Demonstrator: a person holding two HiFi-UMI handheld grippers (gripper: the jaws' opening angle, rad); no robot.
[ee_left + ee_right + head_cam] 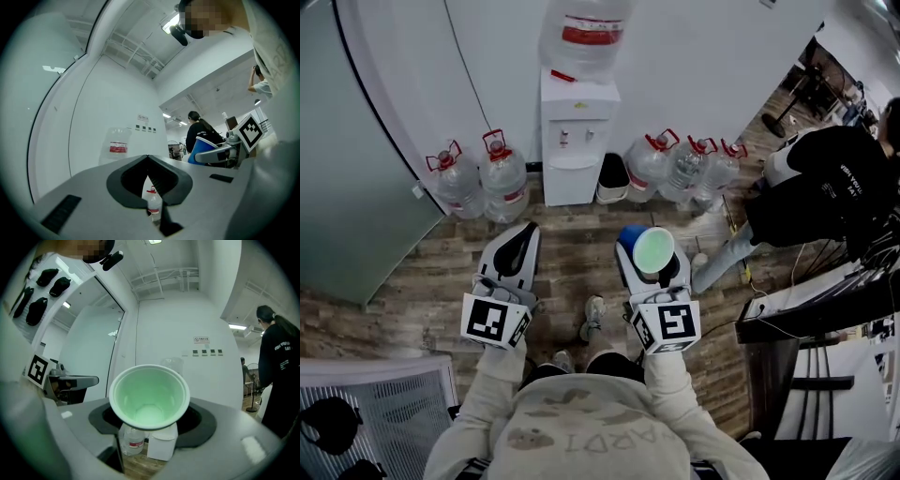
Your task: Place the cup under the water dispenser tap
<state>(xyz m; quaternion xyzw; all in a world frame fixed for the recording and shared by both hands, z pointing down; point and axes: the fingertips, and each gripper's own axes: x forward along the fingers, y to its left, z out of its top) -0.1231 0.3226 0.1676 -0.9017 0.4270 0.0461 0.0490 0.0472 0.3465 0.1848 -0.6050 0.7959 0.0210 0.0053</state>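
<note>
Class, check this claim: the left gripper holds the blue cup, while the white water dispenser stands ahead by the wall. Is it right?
Not quite. The right gripper holds the blue cup, as the right gripper view shows; the left gripper is shut with nothing in it. The white water dispenser does stand ahead by the wall.

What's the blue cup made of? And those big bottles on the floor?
The cup looks like paper or thin plastic: blue outside, smooth pale inside, thin rolled rim. The bottles seem clear plastic: you can see through them.
</note>
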